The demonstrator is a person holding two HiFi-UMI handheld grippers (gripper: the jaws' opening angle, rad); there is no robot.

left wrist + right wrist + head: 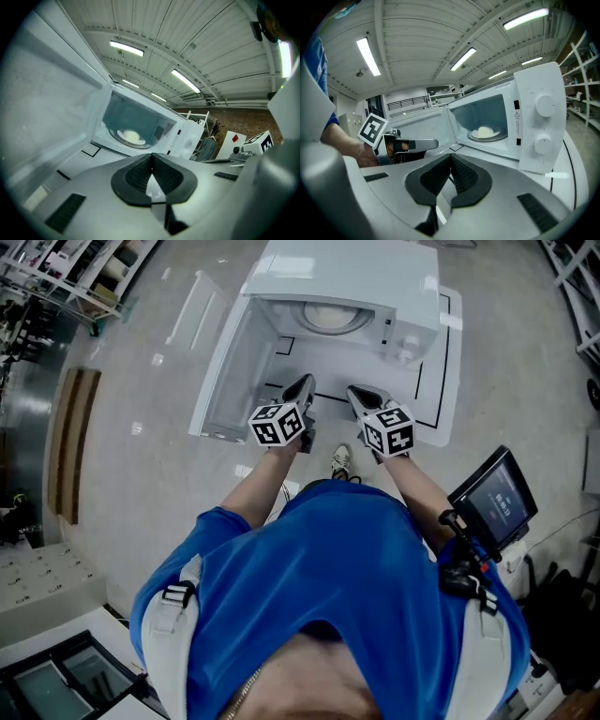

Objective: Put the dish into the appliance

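Placement is judged complete: the pale round dish [328, 315] is seen inside the white box-shaped microwave [394, 292], upper centre. Left tongs [151, 155] and right tongs [450, 156] are pressed together, empty. Closing the white hinged door [230, 371] is called for next.

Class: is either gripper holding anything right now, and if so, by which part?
Nothing is held. The left gripper and right gripper are both shut and empty; the dish sits inside the open microwave.
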